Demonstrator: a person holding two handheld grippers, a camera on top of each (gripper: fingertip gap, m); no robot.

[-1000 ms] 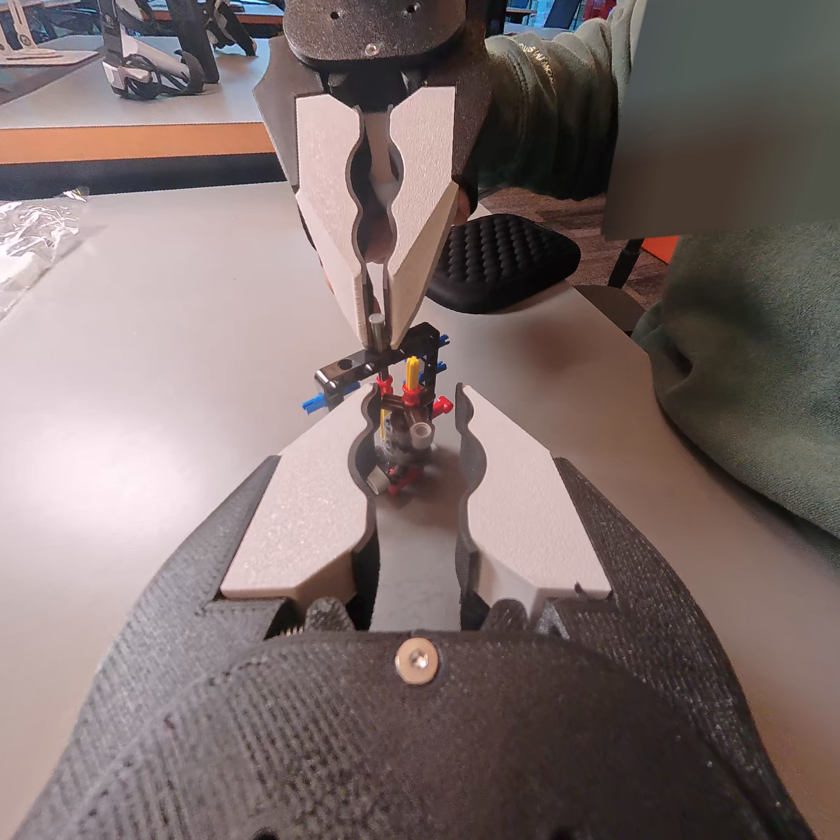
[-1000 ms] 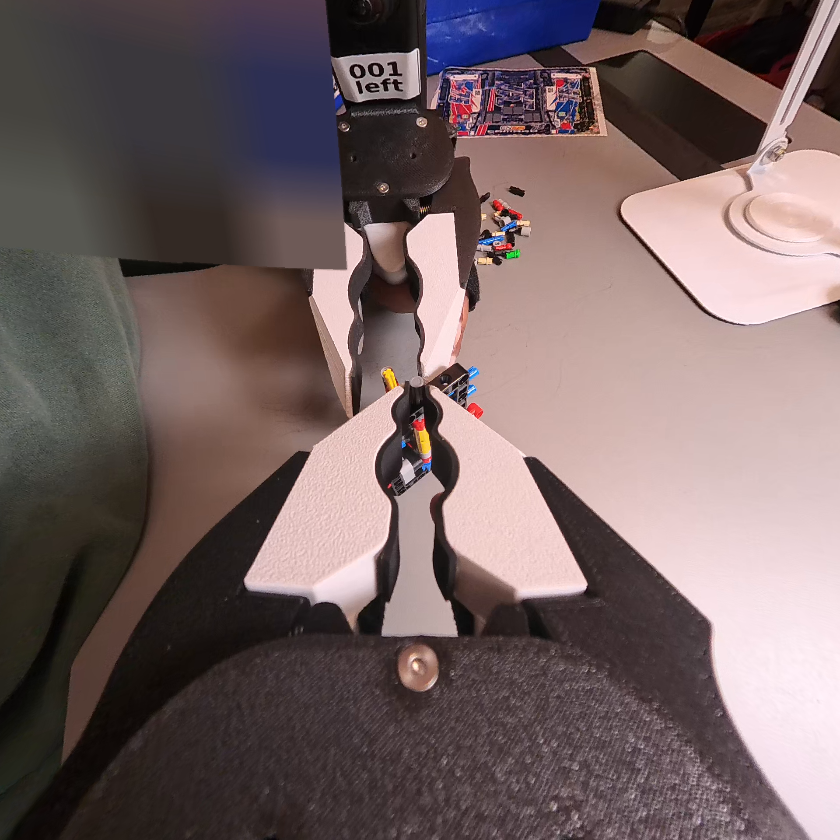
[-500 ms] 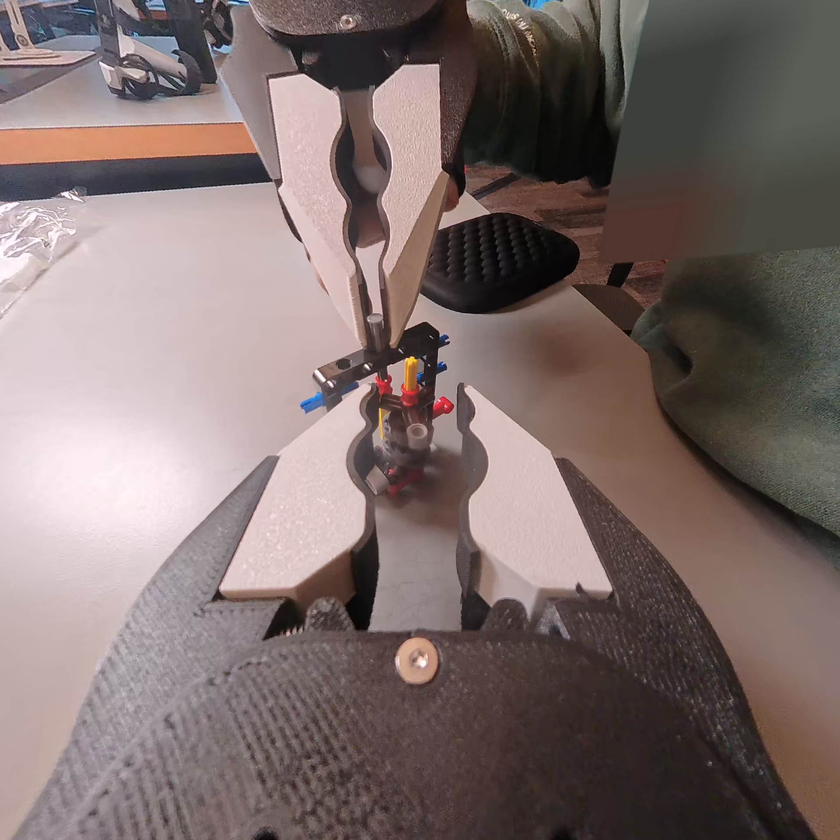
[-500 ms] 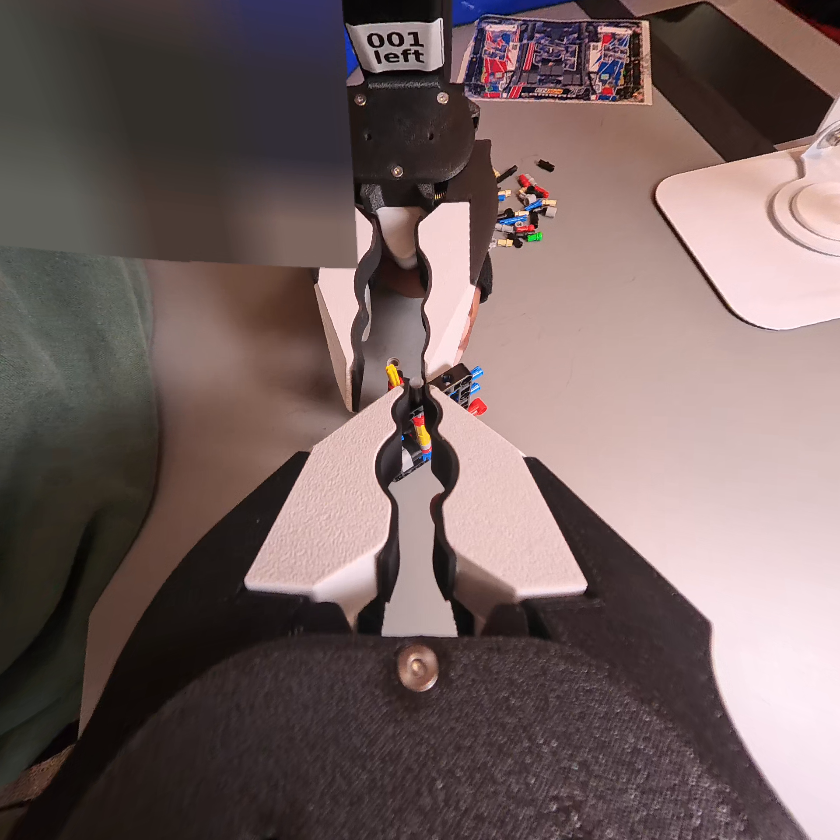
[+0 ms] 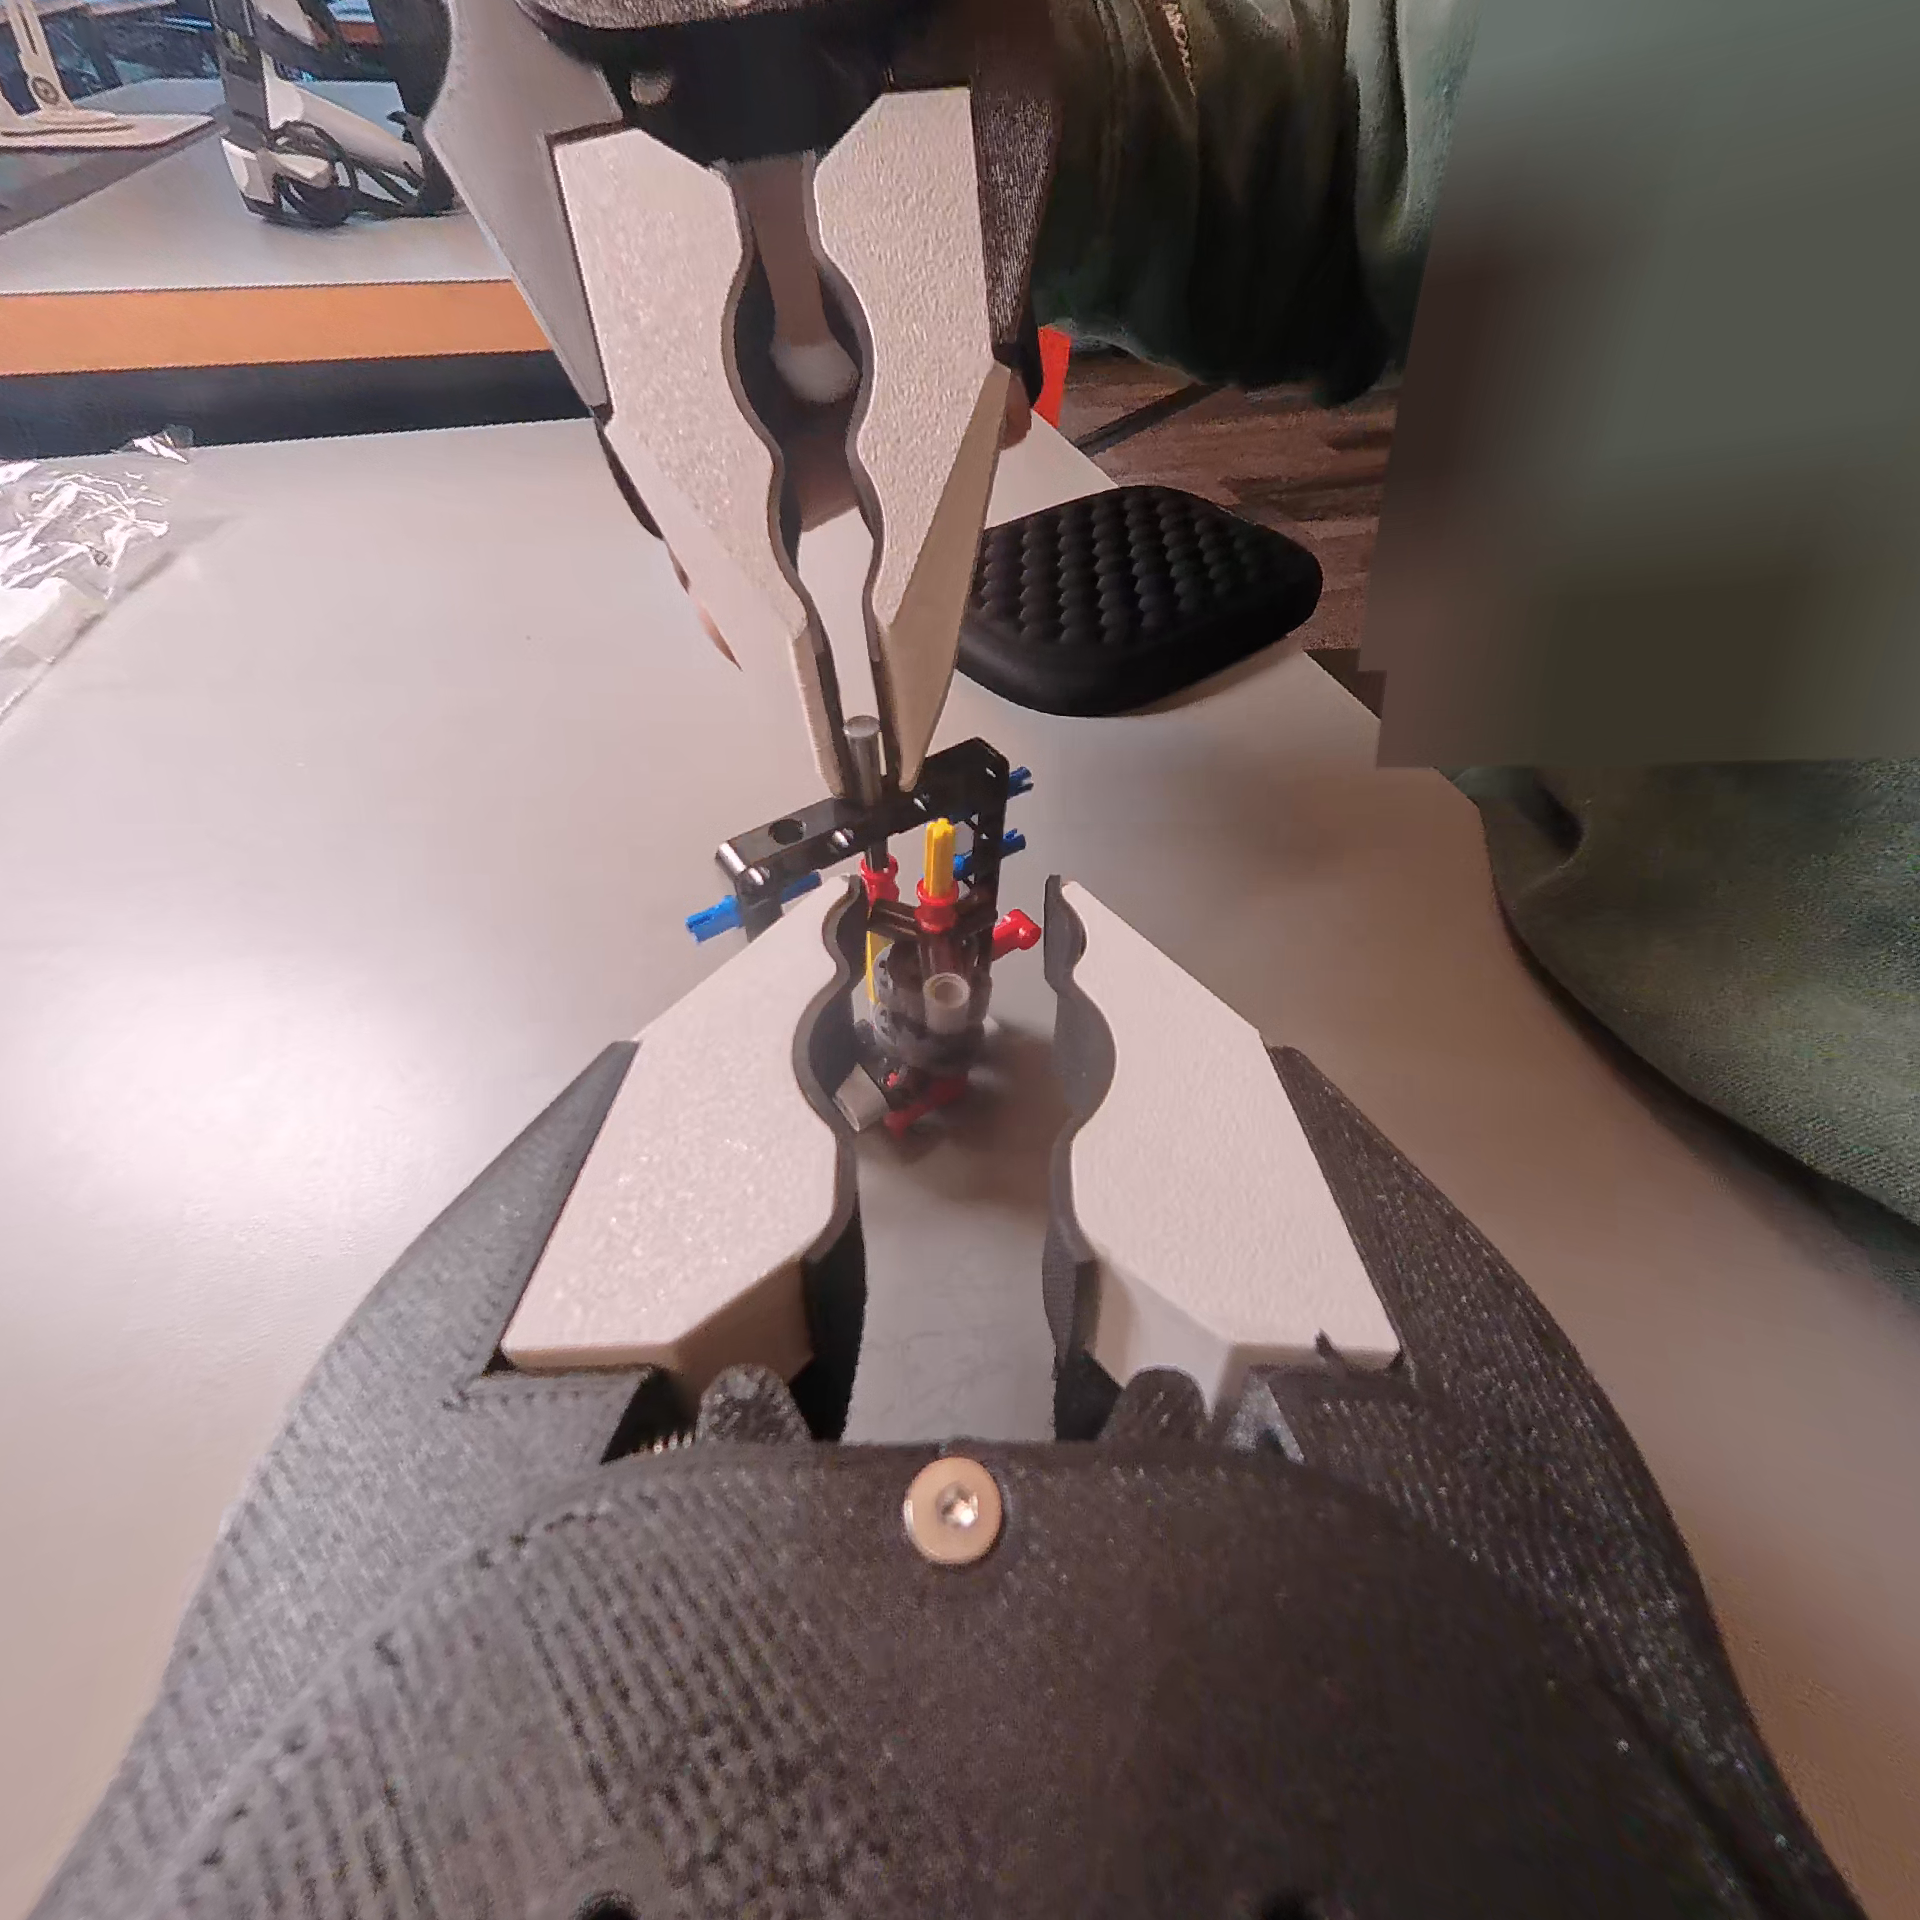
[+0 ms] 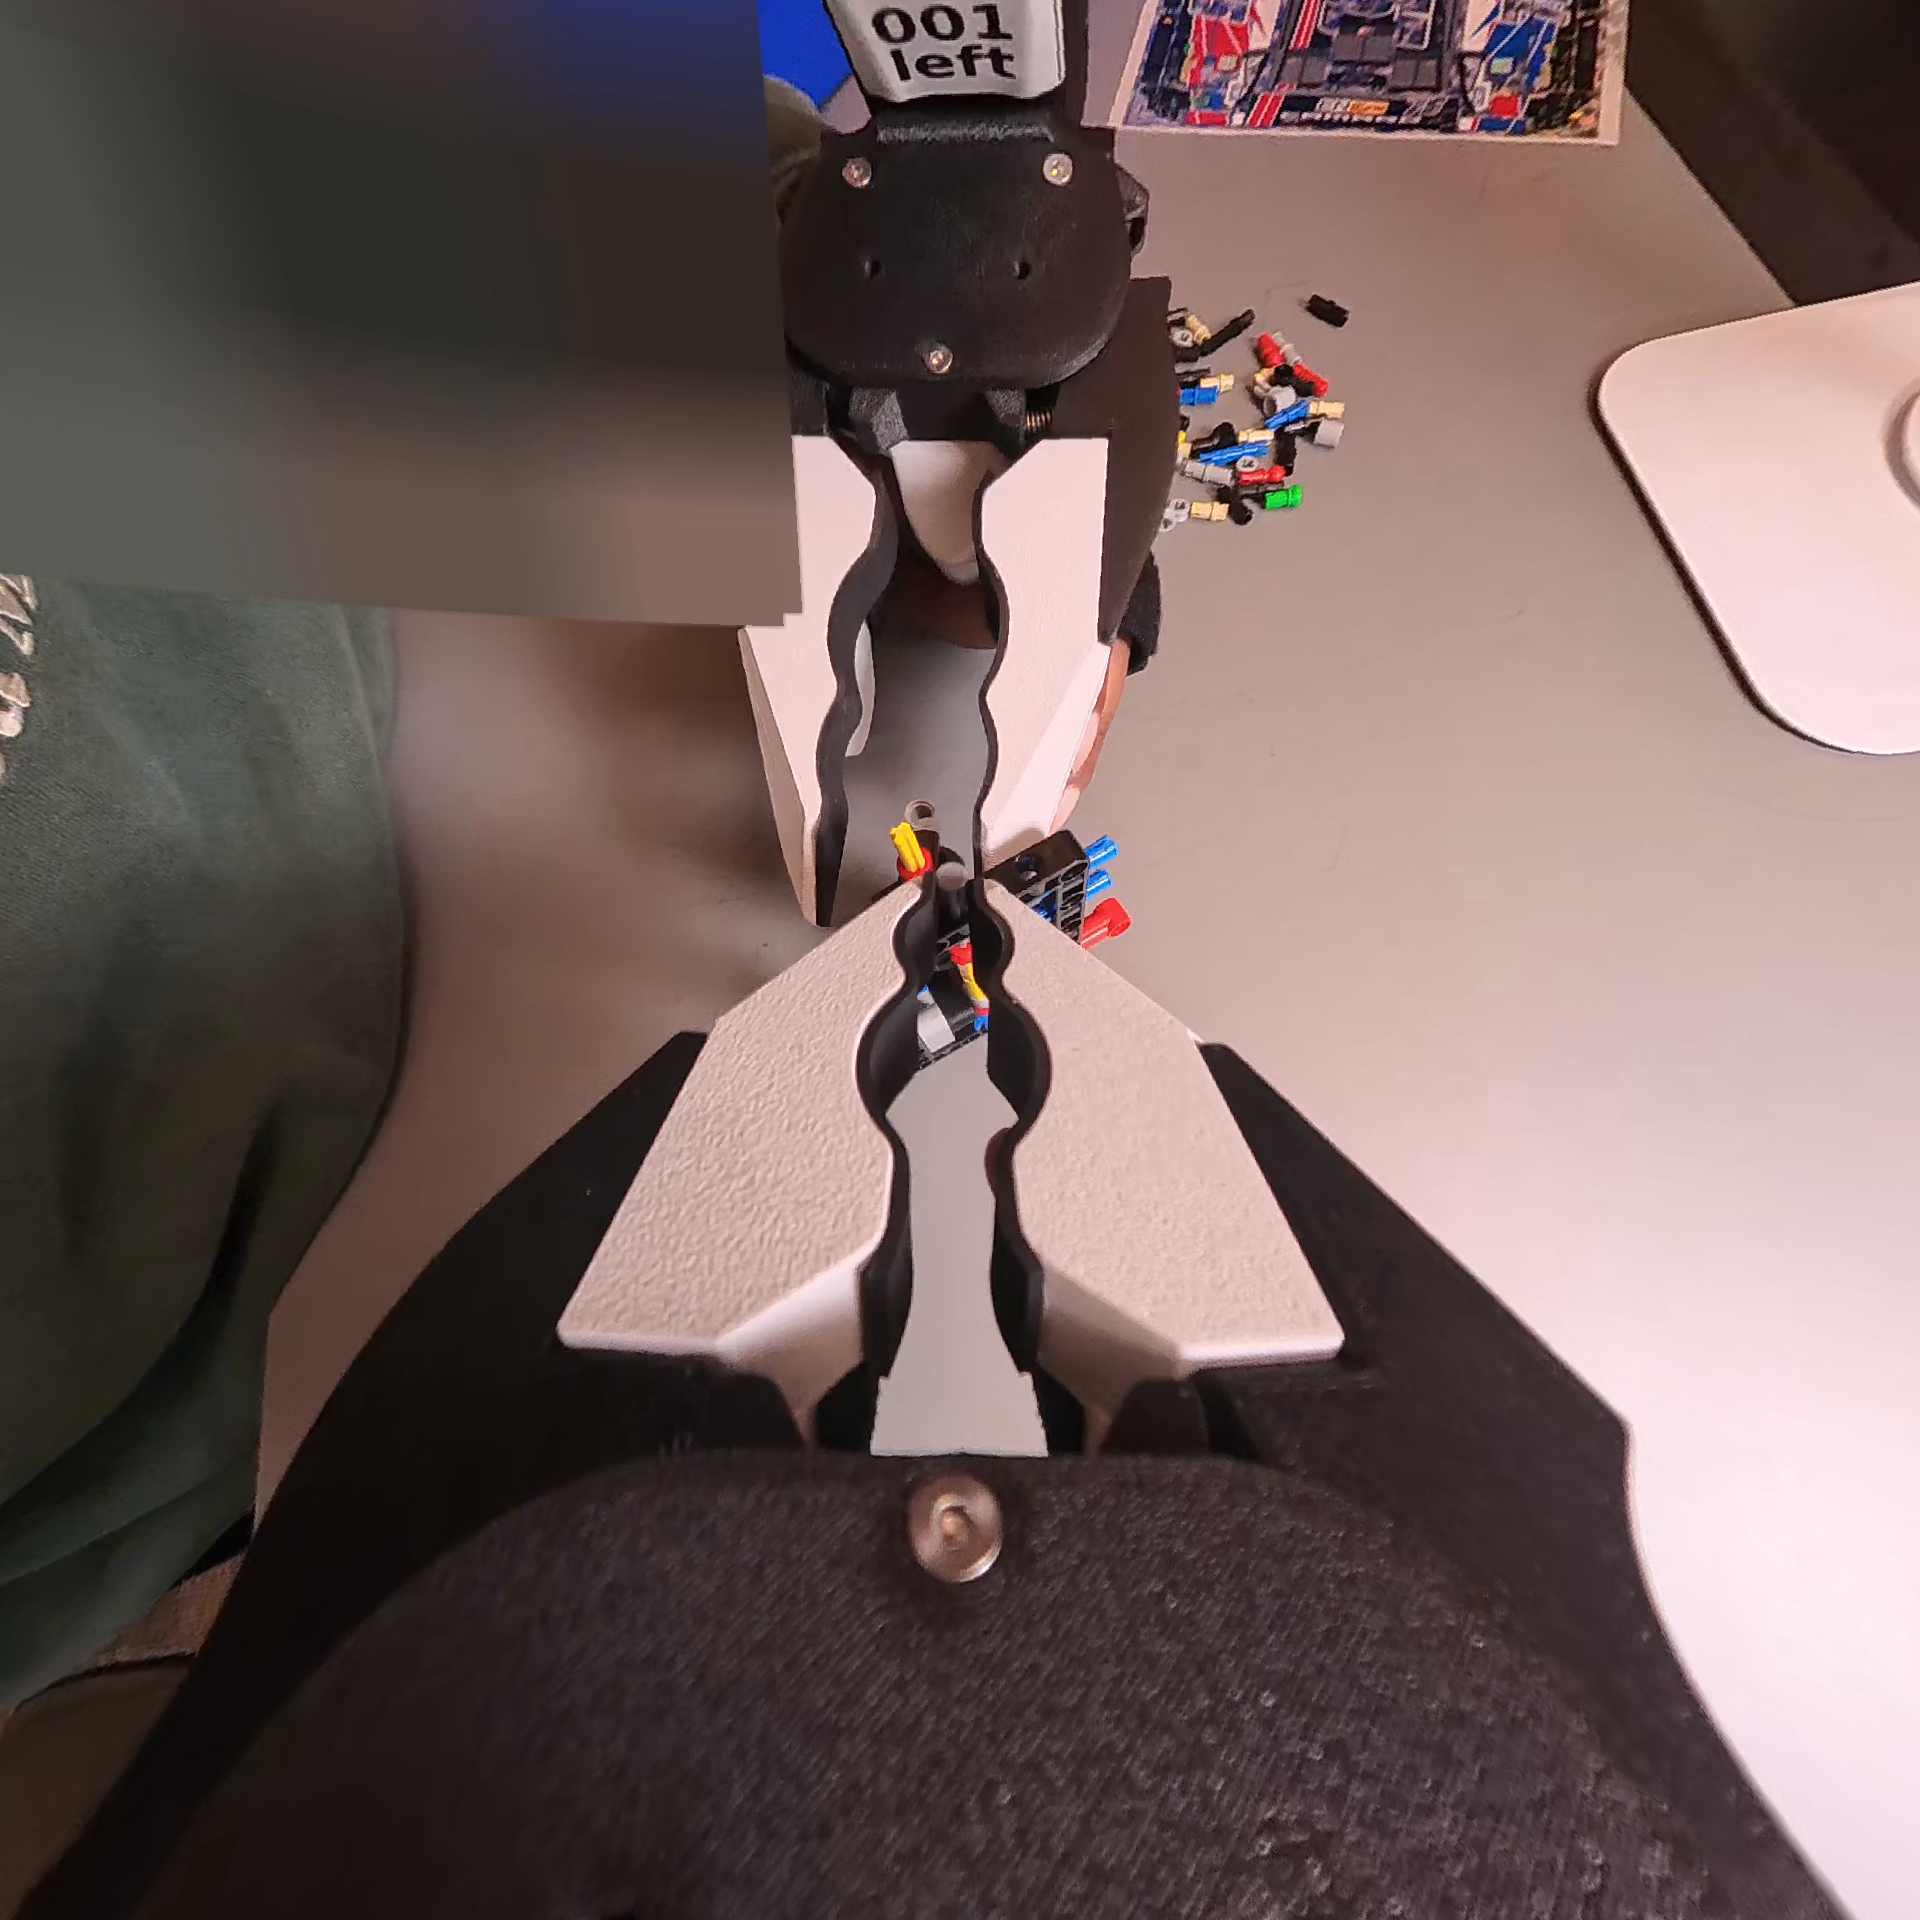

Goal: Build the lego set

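A small lego assembly (image 5: 925, 997) of black, red, yellow and grey pieces stands on the grey table (image 5: 364, 935). A black beam (image 5: 831, 826) with blue pins sits at its top. My left gripper (image 5: 948, 904) is open, one finger on each side of the assembly. My right gripper (image 5: 868, 769) comes down from above, shut on a dark grey axle (image 5: 862, 743) that passes through the beam. In the right wrist view my right gripper (image 6: 951, 899) pinches the axle, the assembly (image 6: 951, 1013) shows through the finger gap, and the left gripper (image 6: 902, 894) faces it.
A pile of loose small pieces (image 6: 1247, 416) lies behind the left gripper, with a printed instruction sheet (image 6: 1371, 62) beyond it. A white lamp base (image 6: 1787, 499) is at the right. A black dimpled pad (image 5: 1132, 603), a plastic bag (image 5: 62, 551) and a person's green sleeve (image 5: 1714, 987) border the table.
My right gripper has tilted more upright over the assembly while its tips stayed on the axle. The left gripper and the assembly have not moved.
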